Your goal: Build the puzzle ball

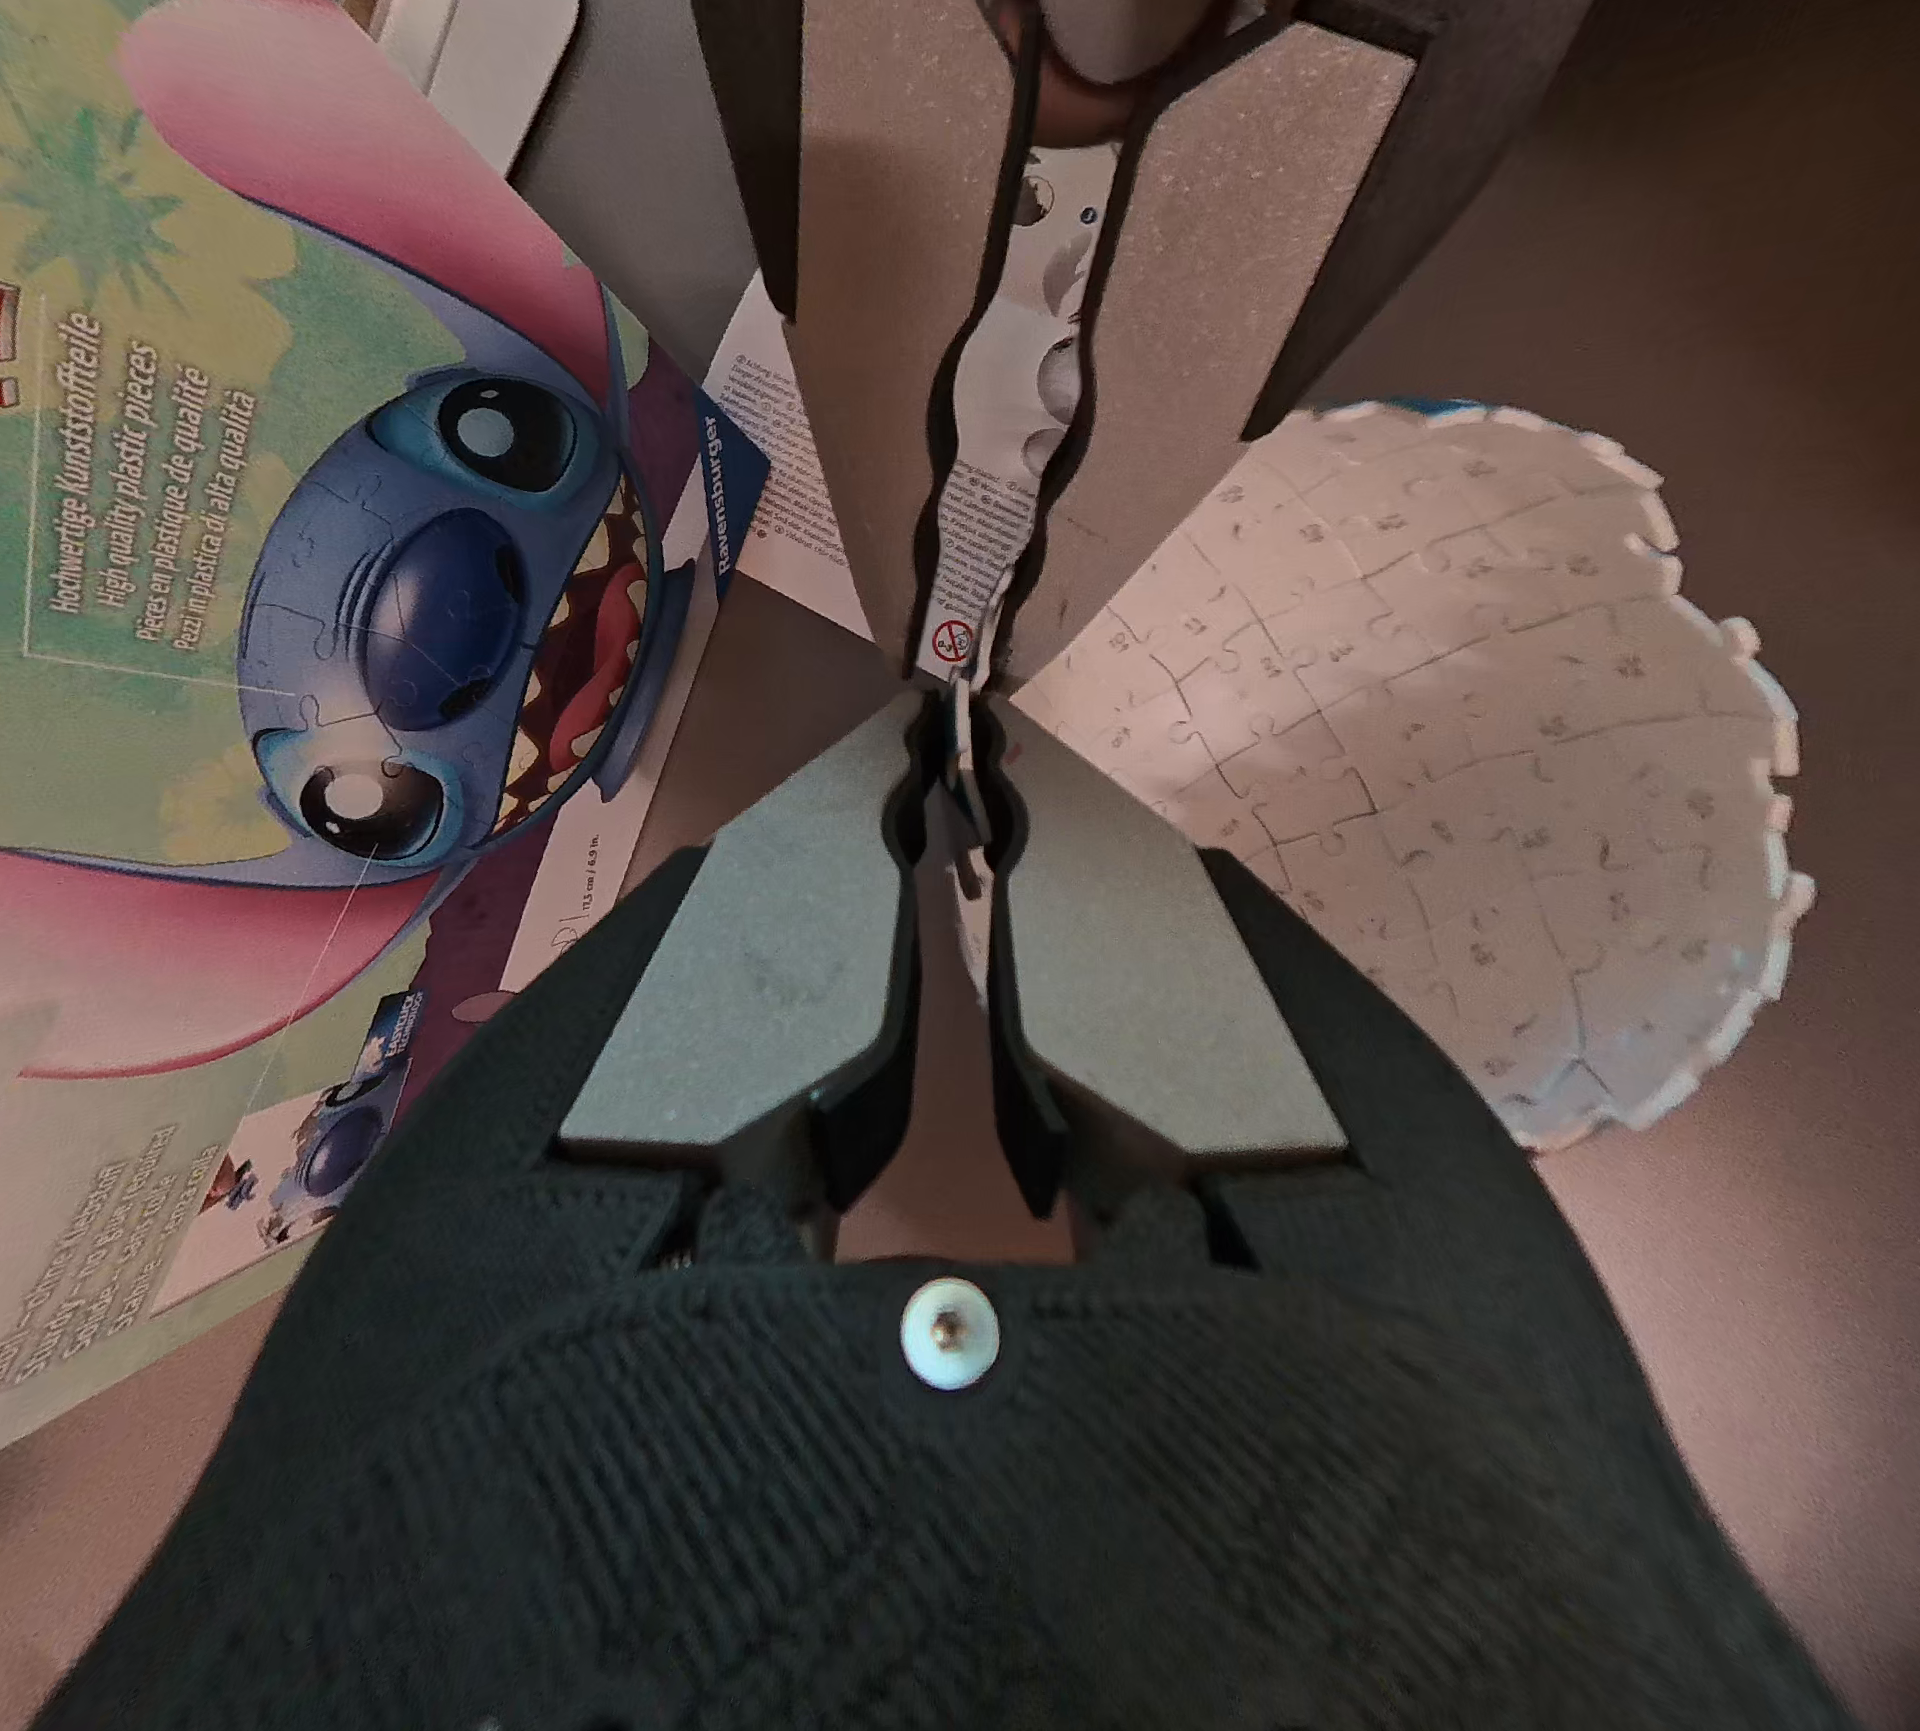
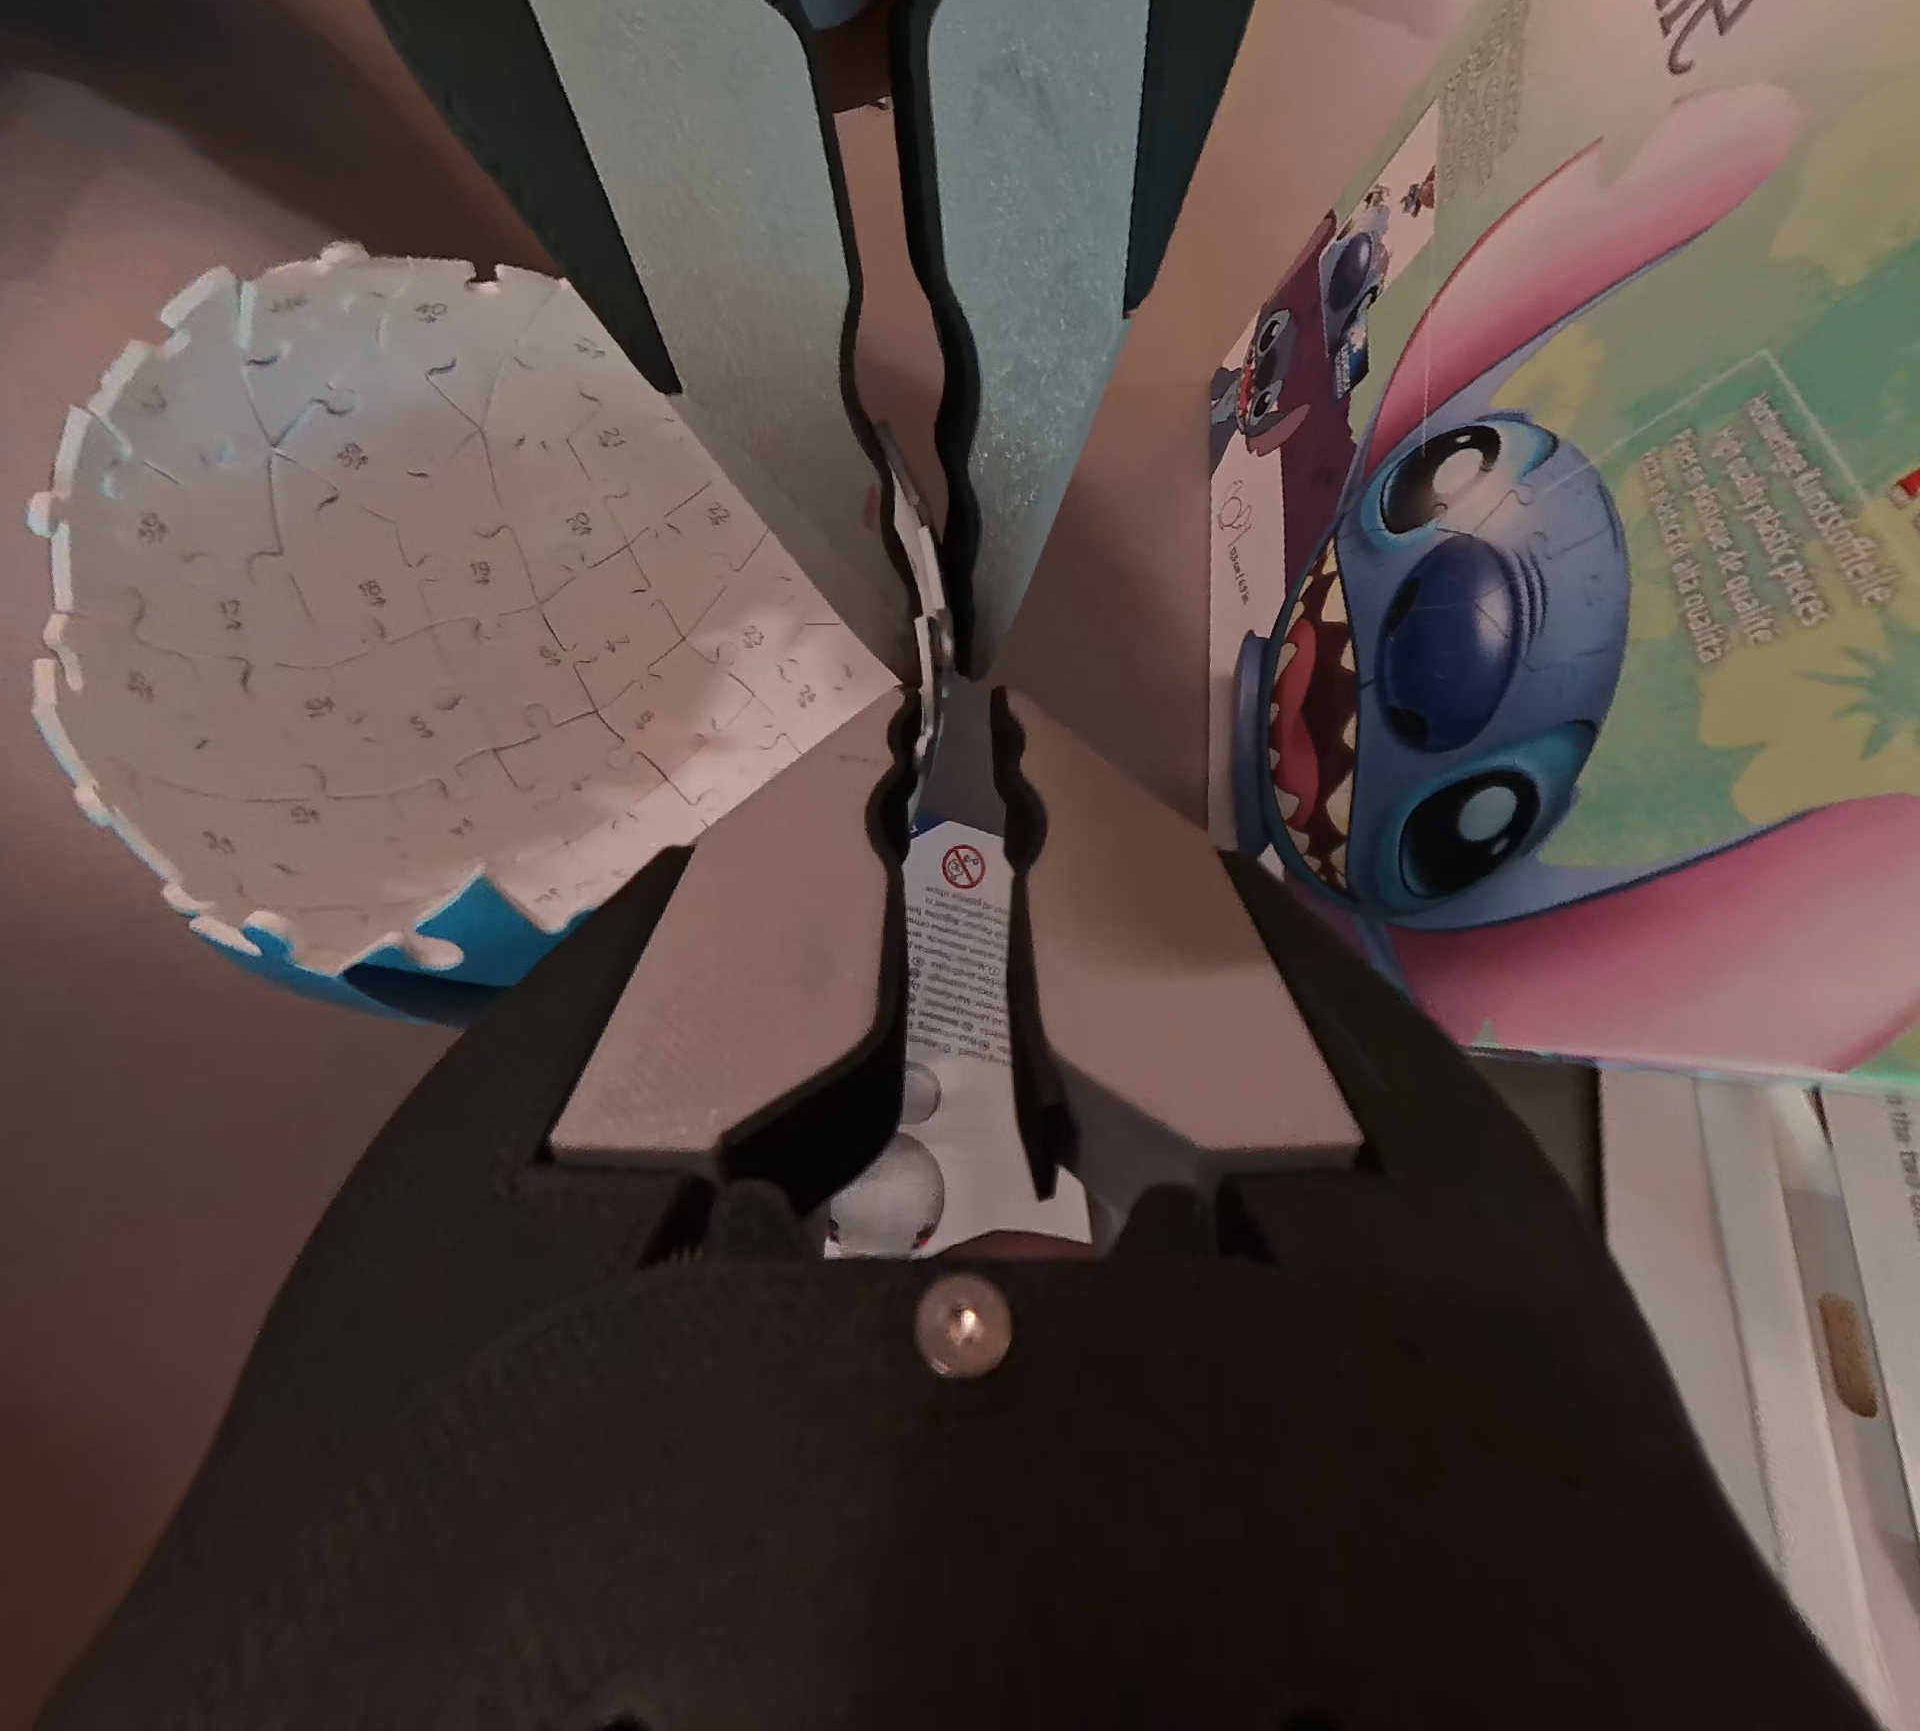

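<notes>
The half-built puzzle ball (image 1: 1455,746) lies as an open white bowl with numbered backs and a blue outside on the brown table; it also shows in the right wrist view (image 2: 364,590). My two grippers meet tip to tip beside its rim. My left gripper (image 1: 956,715) is shut on a small curved puzzle piece (image 1: 964,814), white with a dark face. In the right wrist view the piece (image 2: 920,559) runs from the left gripper (image 2: 940,663) down into my right gripper (image 2: 951,710). The right gripper's jaws stand almost closed on the piece's end. The right gripper also shows in the left wrist view (image 1: 956,668).
The puzzle box (image 1: 260,538) with a blue cartoon face lies flat beside the grippers, also in the right wrist view (image 2: 1558,642). A printed leaflet (image 2: 956,954) lies under the right gripper. White cartons (image 2: 1714,1318) lie beyond the box. Less than 4 cm separates the two grippers' tips.
</notes>
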Demonstrator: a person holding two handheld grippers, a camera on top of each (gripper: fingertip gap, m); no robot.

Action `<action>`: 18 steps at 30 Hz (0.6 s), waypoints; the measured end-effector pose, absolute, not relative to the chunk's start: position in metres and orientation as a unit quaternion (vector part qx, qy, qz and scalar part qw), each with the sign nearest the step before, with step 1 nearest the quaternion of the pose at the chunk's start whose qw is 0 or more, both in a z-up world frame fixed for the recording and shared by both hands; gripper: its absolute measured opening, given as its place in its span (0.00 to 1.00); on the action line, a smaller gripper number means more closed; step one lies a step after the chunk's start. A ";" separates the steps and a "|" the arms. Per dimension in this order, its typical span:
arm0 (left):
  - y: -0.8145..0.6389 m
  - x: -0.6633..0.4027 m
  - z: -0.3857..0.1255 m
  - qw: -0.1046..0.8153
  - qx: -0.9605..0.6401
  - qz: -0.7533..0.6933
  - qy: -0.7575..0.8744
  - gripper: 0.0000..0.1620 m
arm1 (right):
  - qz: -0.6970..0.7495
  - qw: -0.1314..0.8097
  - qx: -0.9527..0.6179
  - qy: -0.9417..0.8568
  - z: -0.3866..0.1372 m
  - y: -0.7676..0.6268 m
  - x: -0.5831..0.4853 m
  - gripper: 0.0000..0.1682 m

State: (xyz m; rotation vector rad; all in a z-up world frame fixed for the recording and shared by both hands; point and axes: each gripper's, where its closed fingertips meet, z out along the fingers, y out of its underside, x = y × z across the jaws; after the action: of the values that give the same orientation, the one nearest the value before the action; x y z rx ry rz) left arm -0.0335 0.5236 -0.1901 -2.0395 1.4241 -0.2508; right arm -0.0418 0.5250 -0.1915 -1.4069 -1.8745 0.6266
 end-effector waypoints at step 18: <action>0.522 -0.034 -0.191 0.313 -0.770 -0.089 0.549 0.02 | 0.270 0.383 -0.497 -0.730 -0.178 0.518 -0.042 0.00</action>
State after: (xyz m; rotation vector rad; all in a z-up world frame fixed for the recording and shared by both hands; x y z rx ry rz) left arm -0.0340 0.5221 -0.1906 -2.0299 1.4474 -0.2350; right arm -0.0417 0.5183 -0.1782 -1.2668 -1.8626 0.6882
